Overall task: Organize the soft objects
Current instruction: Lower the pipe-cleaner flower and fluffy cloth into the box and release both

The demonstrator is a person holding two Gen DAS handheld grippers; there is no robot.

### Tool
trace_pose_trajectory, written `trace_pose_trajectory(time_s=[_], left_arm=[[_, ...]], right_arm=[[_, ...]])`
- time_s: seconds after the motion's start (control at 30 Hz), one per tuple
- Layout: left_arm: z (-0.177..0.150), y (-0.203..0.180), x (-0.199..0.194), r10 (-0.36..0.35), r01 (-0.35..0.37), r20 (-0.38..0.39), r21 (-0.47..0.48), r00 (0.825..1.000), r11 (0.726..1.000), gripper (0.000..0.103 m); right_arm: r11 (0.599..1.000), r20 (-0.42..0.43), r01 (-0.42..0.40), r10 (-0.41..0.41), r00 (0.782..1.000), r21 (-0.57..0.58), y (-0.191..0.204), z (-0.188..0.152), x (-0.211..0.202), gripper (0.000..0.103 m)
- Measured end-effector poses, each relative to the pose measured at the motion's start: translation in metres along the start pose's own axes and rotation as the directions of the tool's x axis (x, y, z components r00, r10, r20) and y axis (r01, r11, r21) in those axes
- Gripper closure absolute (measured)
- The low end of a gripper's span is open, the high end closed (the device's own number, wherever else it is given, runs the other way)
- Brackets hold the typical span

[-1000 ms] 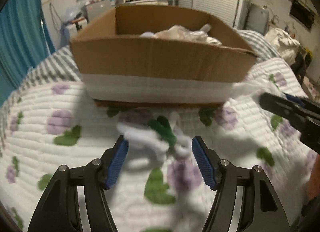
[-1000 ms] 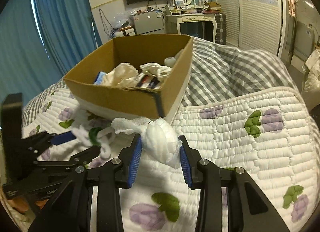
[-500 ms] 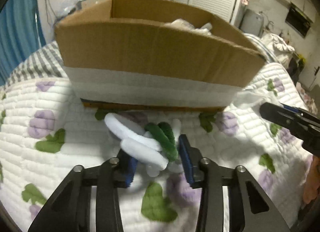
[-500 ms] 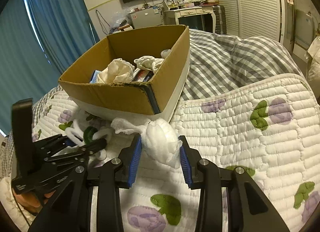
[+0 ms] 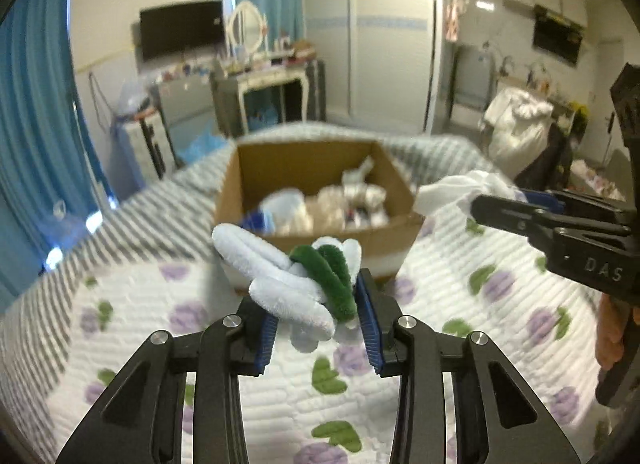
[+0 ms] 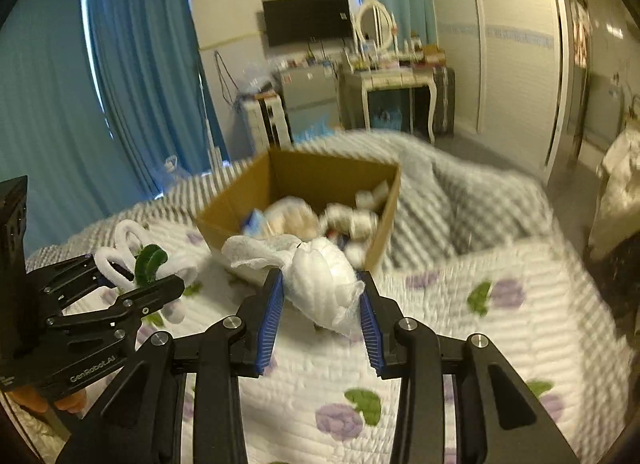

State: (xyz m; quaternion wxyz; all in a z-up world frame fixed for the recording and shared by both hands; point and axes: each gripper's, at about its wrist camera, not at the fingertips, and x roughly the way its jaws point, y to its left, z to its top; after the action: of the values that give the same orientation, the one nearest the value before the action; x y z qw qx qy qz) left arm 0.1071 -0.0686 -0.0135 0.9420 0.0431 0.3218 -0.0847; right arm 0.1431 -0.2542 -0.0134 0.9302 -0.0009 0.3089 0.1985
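My left gripper (image 5: 318, 320) is shut on a fuzzy white and green pipe-cleaner bundle (image 5: 296, 280) and holds it in the air above the quilt, short of the cardboard box (image 5: 316, 183). My right gripper (image 6: 320, 312) is shut on a white wadded cloth (image 6: 320, 280) and holds it raised before the same box (image 6: 304, 199). The box holds several pale soft items. In the right wrist view the left gripper (image 6: 136, 288) with the bundle (image 6: 136, 256) is at the left. In the left wrist view the right gripper (image 5: 500, 203) with the cloth (image 5: 460, 187) is at the right.
The box sits on a bed with a white quilt printed with purple flowers (image 5: 480, 304) and a grey checked blanket (image 6: 460, 199) behind. Blue curtains (image 6: 120, 103), a dressing table (image 6: 392, 91) and wardrobe doors stand beyond the bed.
My left gripper closed on the pipe-cleaner bundle and lifted it off the quilt. Both grippers rose, so the box now looks lower and farther. The right gripper kept hold of the cloth.
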Motion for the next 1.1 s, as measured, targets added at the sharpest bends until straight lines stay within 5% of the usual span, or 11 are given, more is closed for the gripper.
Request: trace_pose_trajectory(time_s=[0.2,0.5,0.7,0.93,1.03,1.1], left_arm=[[0.037,0.001,-0.018,-0.002,0.002,0.067,0.006,0.998,1.0,0.068],[0.093,0.024,0.047,0.027,-0.025,0.067,-0.026,0.997,0.999,0.068],[0.103,0.051,0.113,0.055,-0.054,0.027,-0.042,0.998,0.998,0.068],[0.088,0.049,0.166,0.062,-0.063,-0.019,-0.028,0.998,0.998,0.068],[0.082,0.047,0.172,0.024,-0.026,-0.045,-0.039,0.999,0.999,0.06],[0.082,0.046,0.171,0.024,-0.026,-0.063,-0.039,0.998,0.999,0.028]], right_arm=[[0.999,0.103,-0.019,0.022,0.994,-0.028,0.013,0.047,-0.023,0.067],[1.0,0.163,-0.001,0.004,0.987,-0.022,0.011,0.115,0.024,0.066],[0.999,0.1,0.022,-0.026,0.995,0.038,-0.013,0.131,0.101,0.066],[0.997,-0.025,0.021,-0.019,1.0,0.08,-0.034,0.102,0.183,0.066],[0.995,-0.049,0.042,-0.038,0.998,0.087,-0.037,0.099,0.194,0.056],[0.995,-0.046,0.055,-0.051,0.998,0.086,-0.038,0.101,0.192,0.035]])
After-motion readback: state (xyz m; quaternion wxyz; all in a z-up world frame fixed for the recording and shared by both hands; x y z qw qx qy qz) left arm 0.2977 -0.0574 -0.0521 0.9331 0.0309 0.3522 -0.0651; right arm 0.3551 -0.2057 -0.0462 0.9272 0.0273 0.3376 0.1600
